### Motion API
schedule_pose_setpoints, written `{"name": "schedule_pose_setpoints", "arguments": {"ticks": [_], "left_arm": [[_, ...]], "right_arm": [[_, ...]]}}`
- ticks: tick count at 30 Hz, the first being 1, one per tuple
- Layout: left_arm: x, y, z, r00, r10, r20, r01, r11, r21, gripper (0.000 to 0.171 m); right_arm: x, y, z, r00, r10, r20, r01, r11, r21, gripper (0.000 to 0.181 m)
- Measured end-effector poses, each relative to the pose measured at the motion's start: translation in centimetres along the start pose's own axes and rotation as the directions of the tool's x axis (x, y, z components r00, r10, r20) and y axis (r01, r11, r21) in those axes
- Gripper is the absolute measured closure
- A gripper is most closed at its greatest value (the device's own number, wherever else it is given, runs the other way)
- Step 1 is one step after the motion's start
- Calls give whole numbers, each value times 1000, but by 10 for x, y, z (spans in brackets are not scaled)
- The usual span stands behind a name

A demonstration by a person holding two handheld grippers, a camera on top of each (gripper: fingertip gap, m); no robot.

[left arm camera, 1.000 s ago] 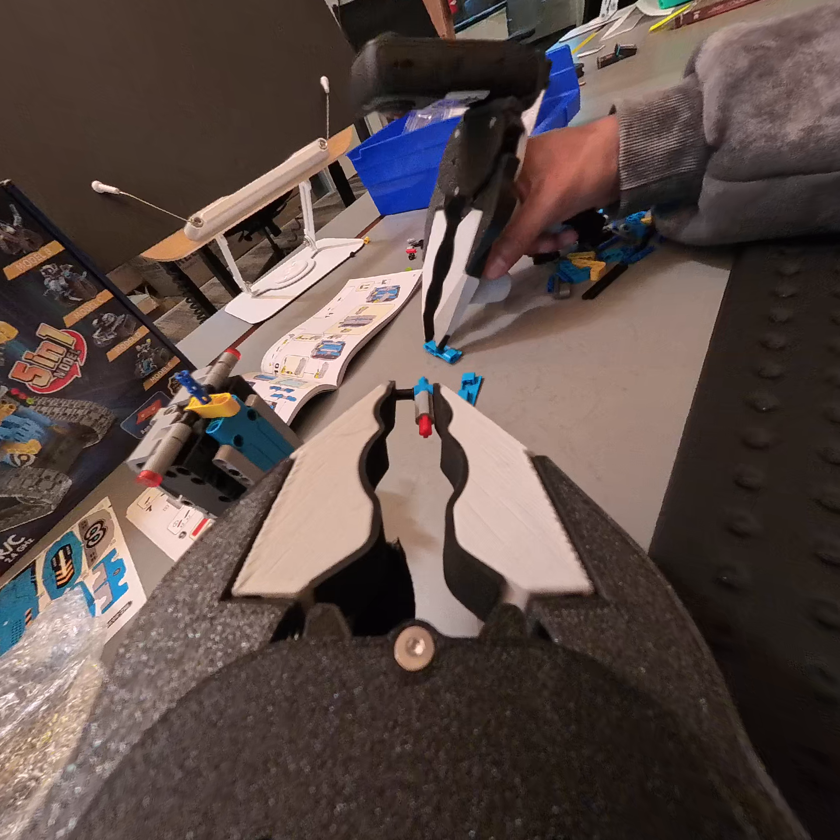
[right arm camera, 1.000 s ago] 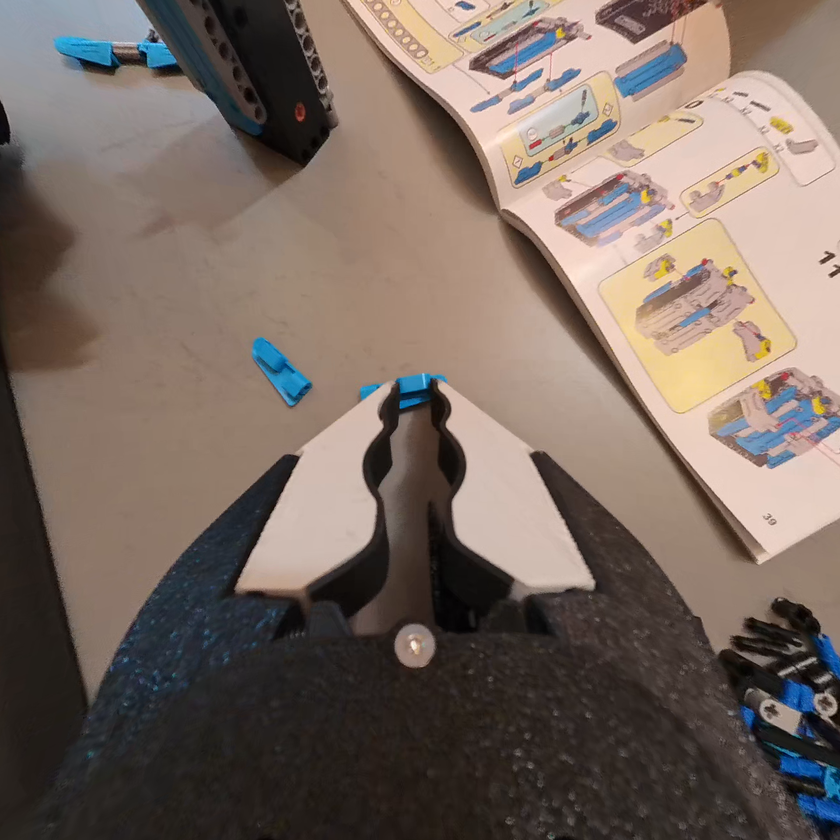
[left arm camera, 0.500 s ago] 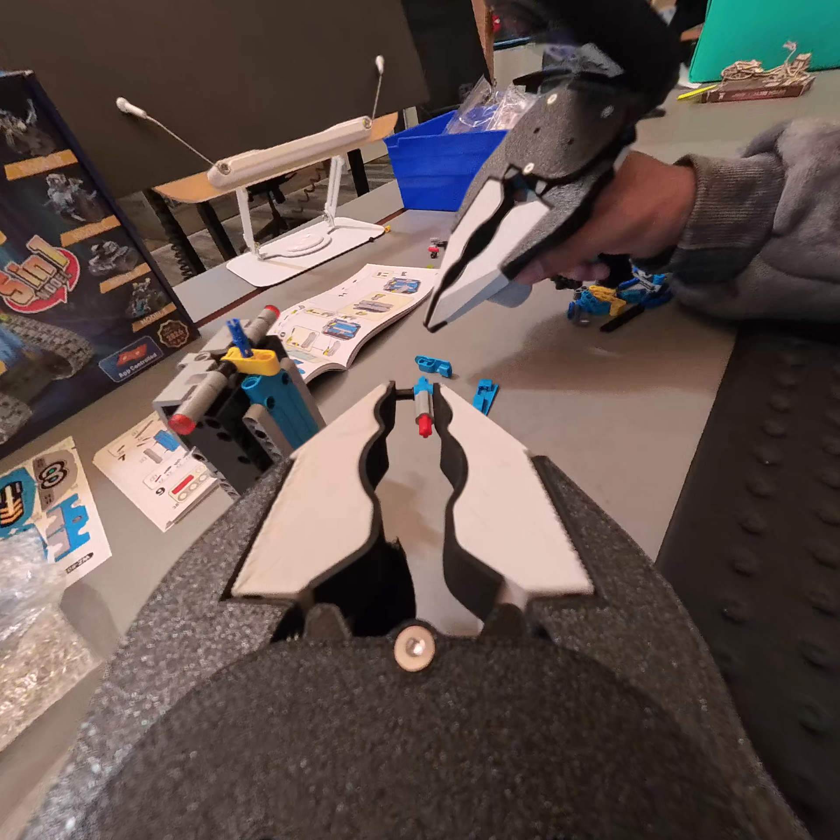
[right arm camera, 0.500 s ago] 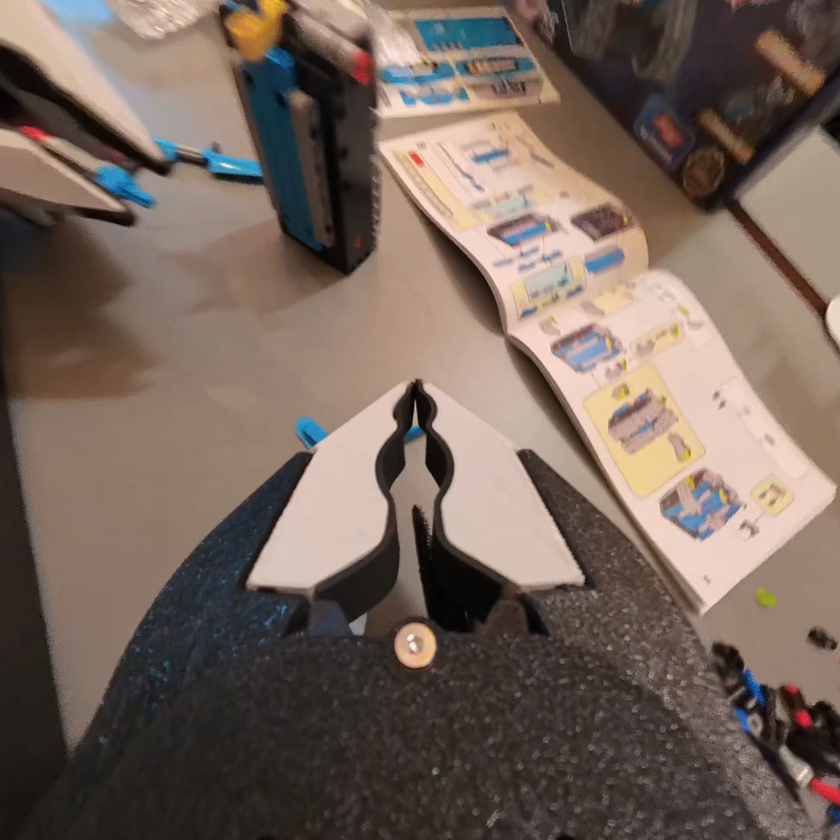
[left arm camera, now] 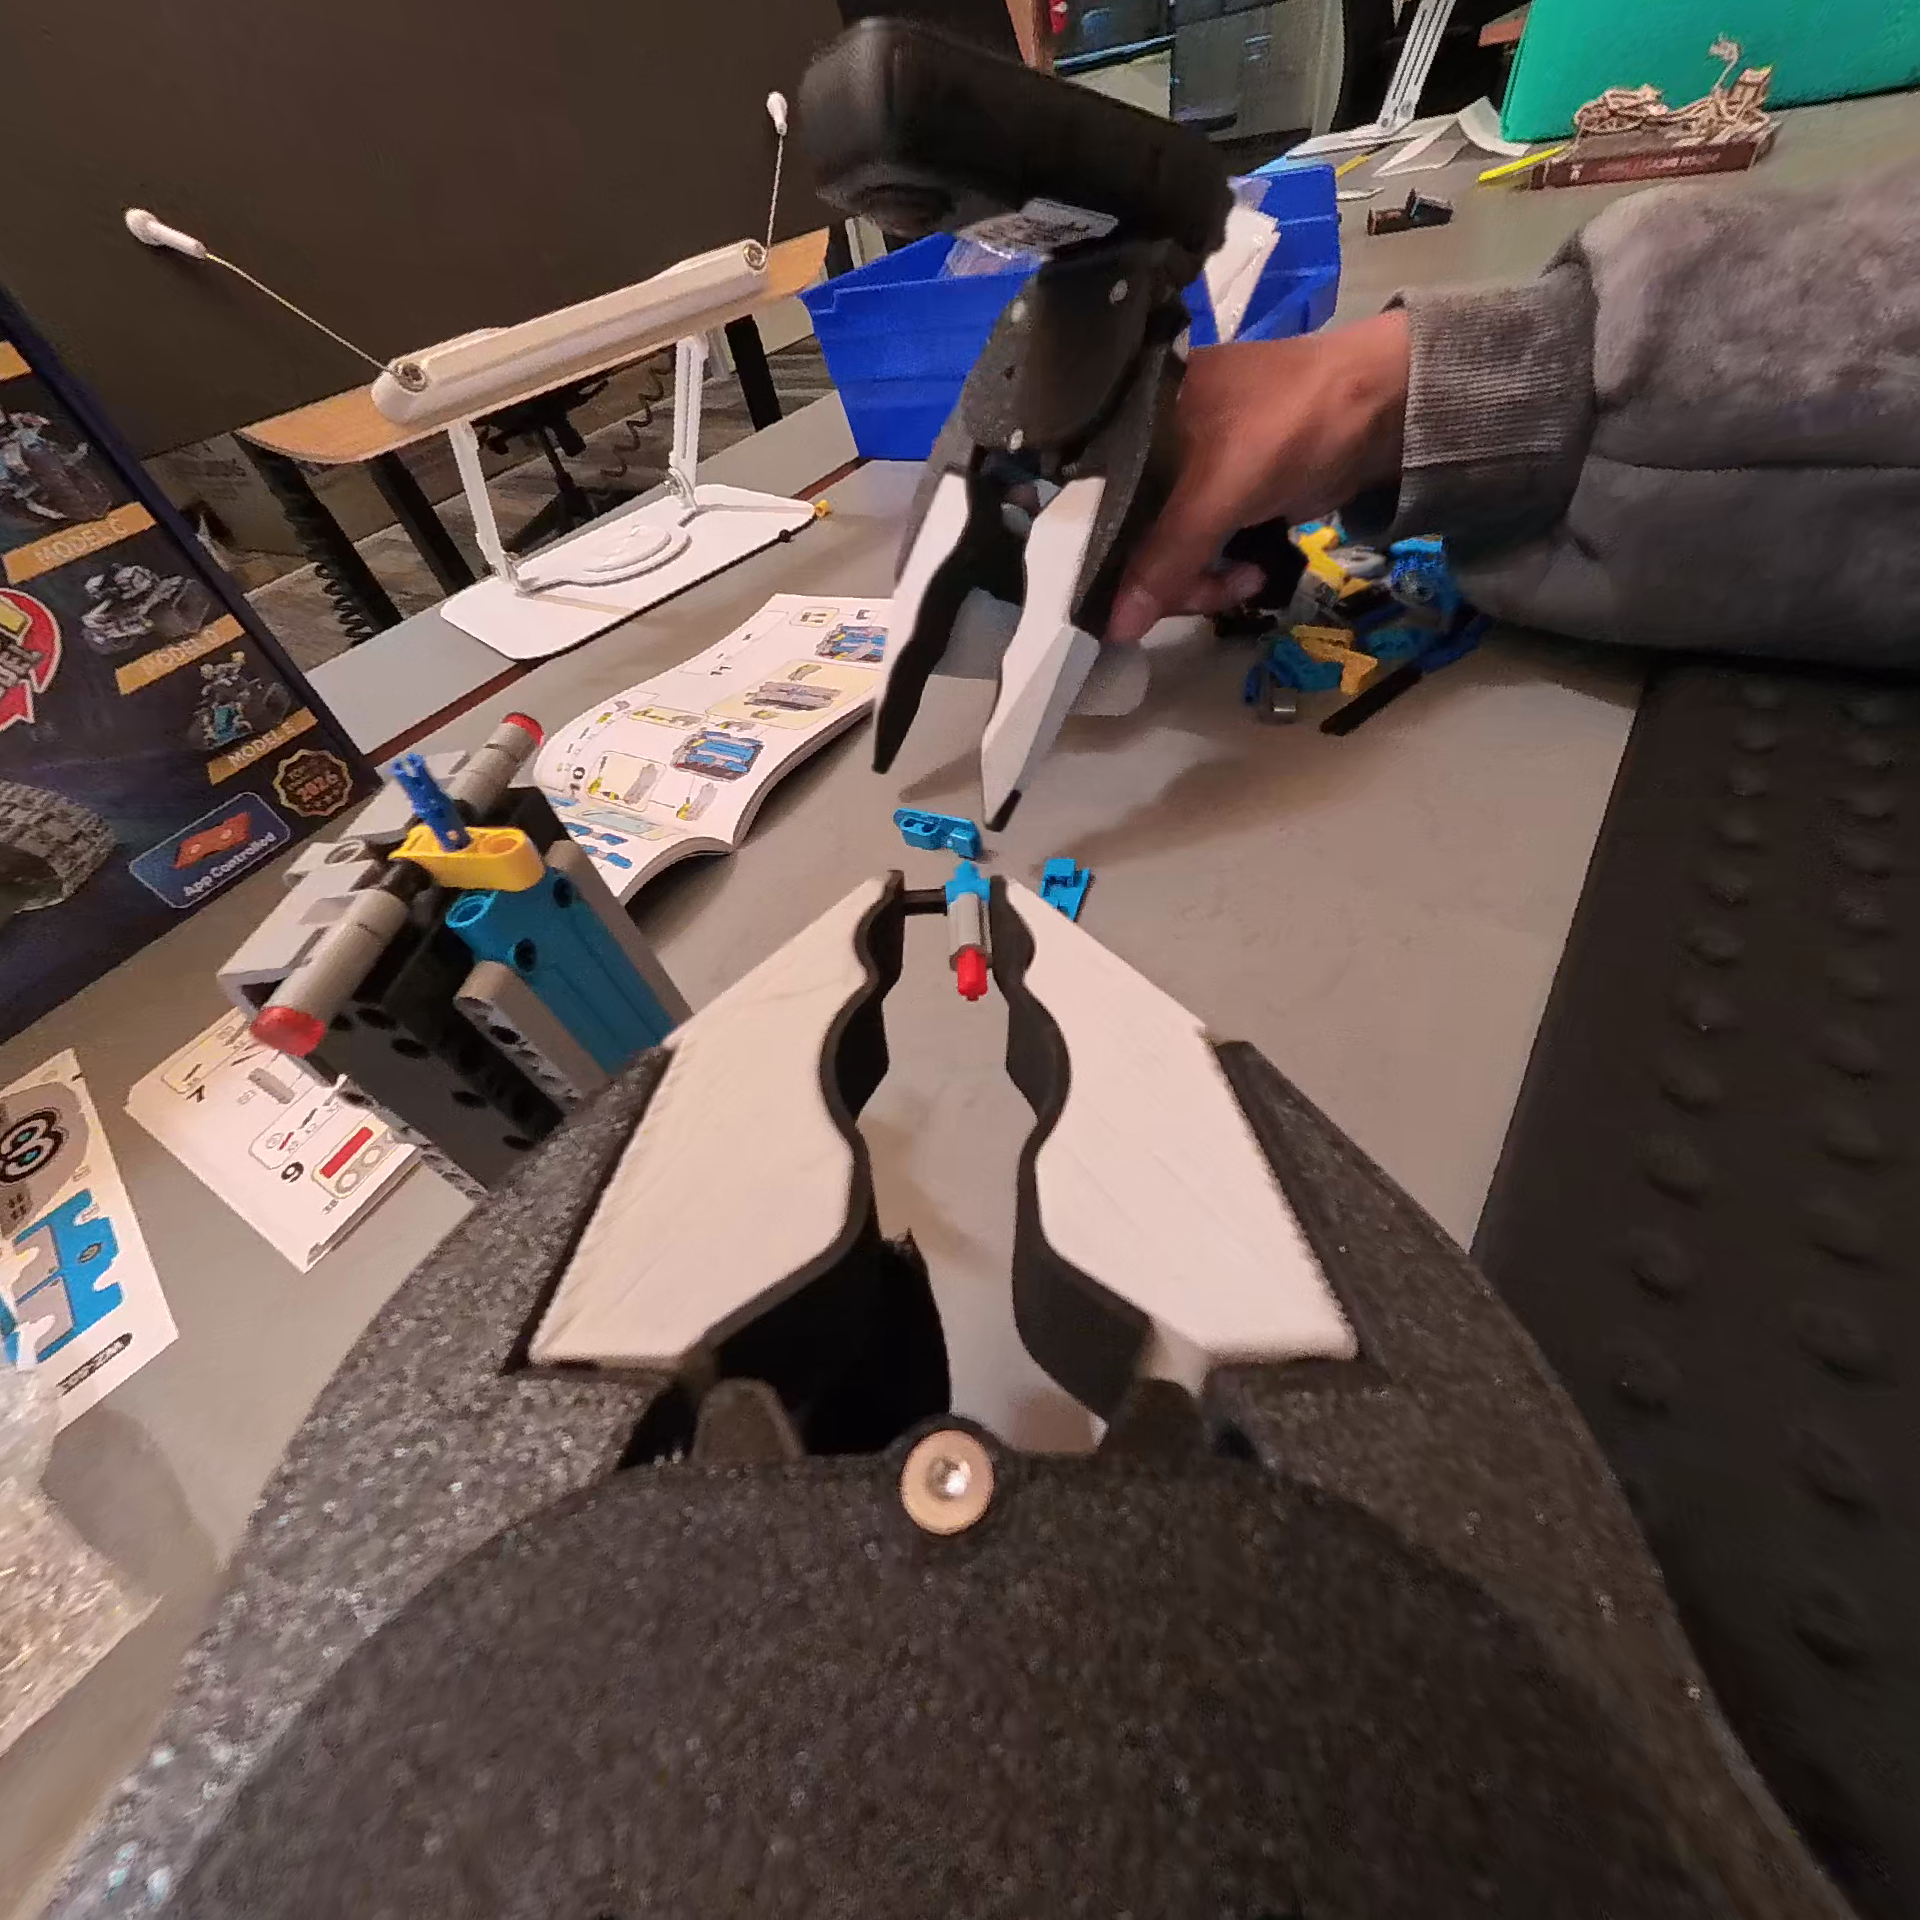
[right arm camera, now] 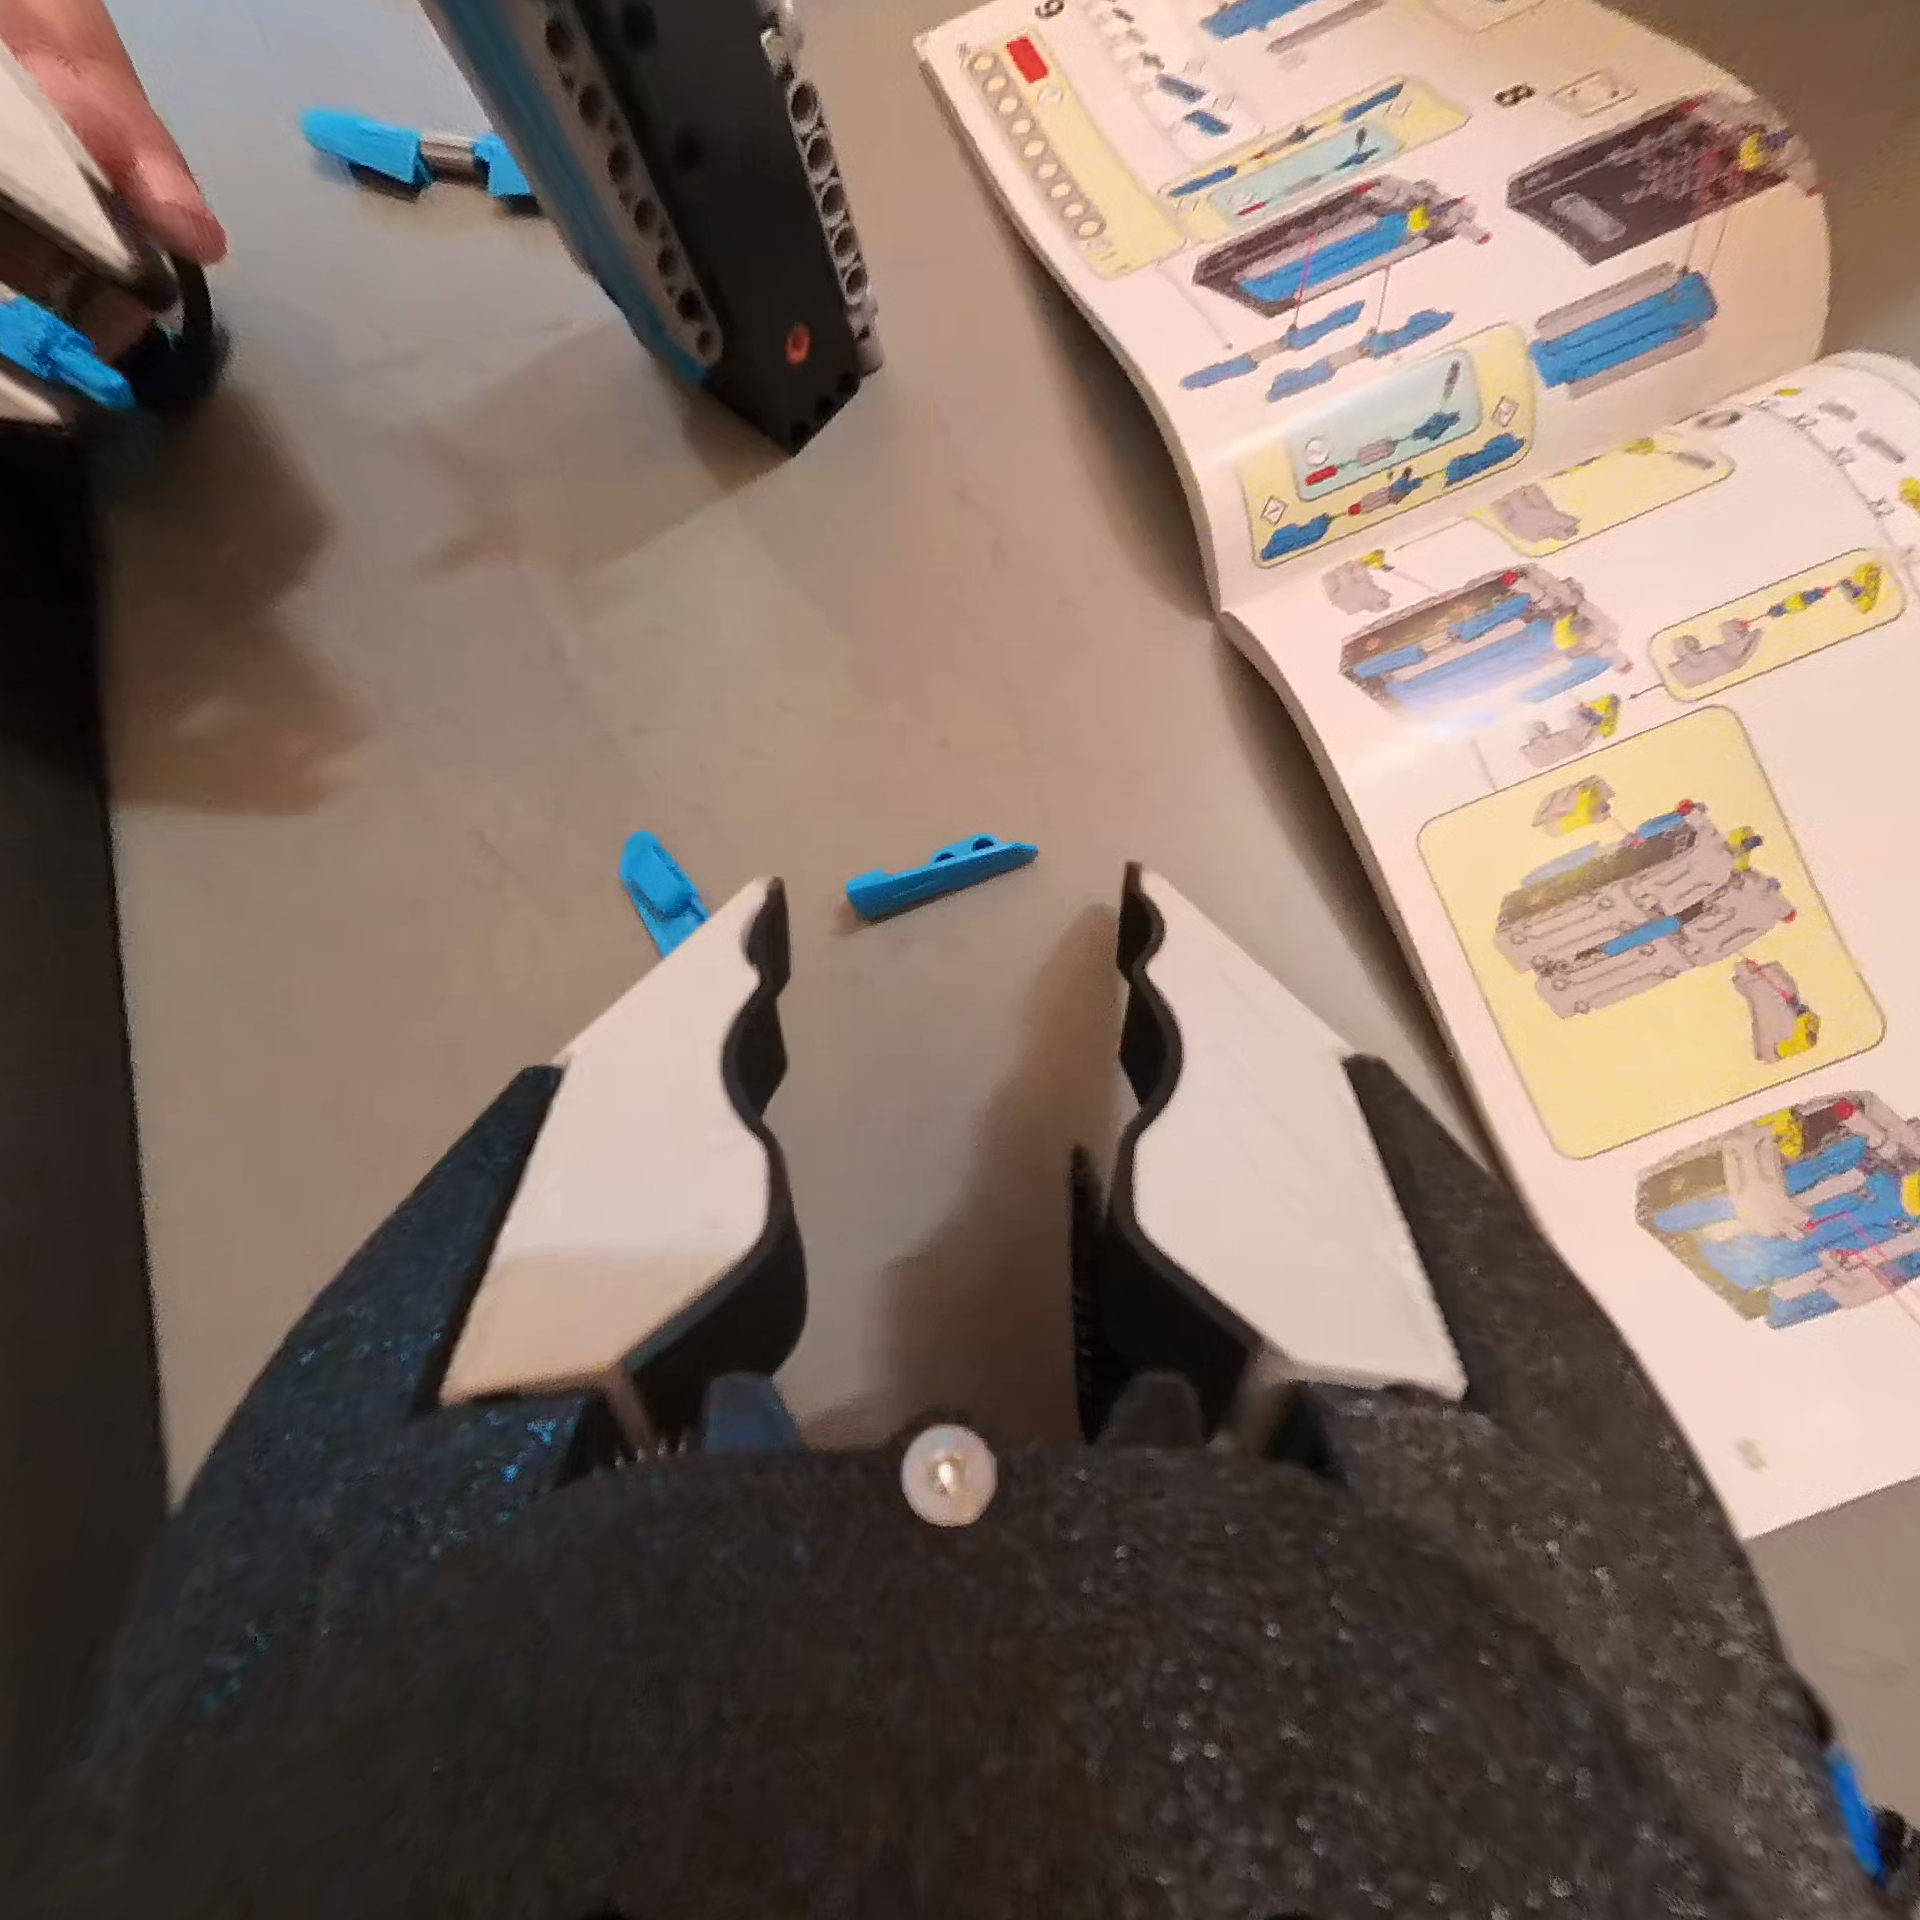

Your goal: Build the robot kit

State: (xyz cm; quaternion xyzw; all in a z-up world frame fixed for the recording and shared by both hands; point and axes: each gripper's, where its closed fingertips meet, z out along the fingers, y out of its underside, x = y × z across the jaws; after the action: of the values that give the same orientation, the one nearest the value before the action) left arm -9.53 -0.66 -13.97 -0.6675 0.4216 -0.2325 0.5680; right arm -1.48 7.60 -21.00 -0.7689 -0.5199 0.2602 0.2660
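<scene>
The left tongs [left arm camera: 943,891] pinch a small grey pin with a red end and blue tip [left arm camera: 966,925] at the frame's centre, low over the grey worktop [left arm camera: 1299,935]. The right tongs [right arm camera: 951,894] are spread wide and empty, tips angled down just above a flat blue piece [right arm camera: 940,878]; a second blue piece [right arm camera: 657,883] lies beside their left finger. In the left view a hand [left arm camera: 1257,468] in a grey sleeve grips them from the upper right. An open booklet [right arm camera: 1558,623] lies to the right, a black-and-blue block model [left arm camera: 457,966] left of centre.
</scene>
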Motion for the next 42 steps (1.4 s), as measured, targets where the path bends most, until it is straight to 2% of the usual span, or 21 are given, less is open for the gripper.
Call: {"name": "schedule_pose_setpoints", "arguments": {"ticks": [4, 7, 10, 12, 14, 16, 18, 22, 26, 29, 31, 36, 38, 40, 42], "left_arm": [[3, 1, 1, 1000, 10, -12, -10, 1000, -5, 156], [3, 1, 0, 1000, 11, -14, -11, 1000, -2, 156], [1, 0, 0, 1000, -1, -8, 1, 1000, 1, 156], [-2, 0, -1, 1000, -4, 2, 4, 1000, 6, 156], [-1, 2, 0, 1000, -13, -6, 13, 1000, -3, 156], [-2, 1, 0, 1000, -10, -4, 10, 1000, -3, 156], [0, 3, 2, 1000, -3, -10, 3, 1000, -13, 156], [3, 4, 3, 1000, 18, -15, -18, 1000, -21, 156], [4, 4, 3, 1000, 22, -18, -22, 1000, -20, 156], [5, 4, 3, 999, 28, -22, -29, 999, -24, 156], [6, 4, 3, 999, 35, -23, -36, 999, -23, 156], [4, 5, 3, 999, 35, -14, -35, 999, -26, 156], [2, 5, 3, 1000, 30, -4, -30, 999, -28, 156], [-2, 5, 2, 1000, 22, 13, -21, 999, -28, 156], [-8, 6, 1, 999, 9, 39, -8, 999, -32, 156]], "right_arm": [[4, -7, 5, 998, -50, 40, 51, 998, -24, 125], [9, 2, 4, 999, -12, 44, 16, 996, -93, 129], [25, -1, -6, 988, 147, -50, -151, 983, -101, 141], [16, -7, -10, 973, 228, -36, -231, 968, -101, 139], [15, -10, -17, 958, 270, -92, -280, 954, -108, 152], [10, -12, -21, 935, 340, -99, -350, 927, -130, 148], [9, -1, -21, 898, 425, -114, -439, 877, -195, 146], [14, 10, -18, 908, 405, -109, -419, 868, -265, 138], [16, 6, -6, 942, 287, -175, -328, 901, -285, 144], [21, 12, 2, 930, 291, -224, -351, 881, -316, 147], [23, 12, 3, 928, 283, -243, -351, 883, -311, 155], [23, 12, 4, 931, 216, -296, -310, 894, -323, 160], [17, 11, 6, 944, 186, -271, -272, 906, -324, 161], [13, 4, 7, 955, 178, -237, -241, 932, -270, 161], [-22, -22, 6, 989, 150, -11, -151, 981, -118, 161]]}}
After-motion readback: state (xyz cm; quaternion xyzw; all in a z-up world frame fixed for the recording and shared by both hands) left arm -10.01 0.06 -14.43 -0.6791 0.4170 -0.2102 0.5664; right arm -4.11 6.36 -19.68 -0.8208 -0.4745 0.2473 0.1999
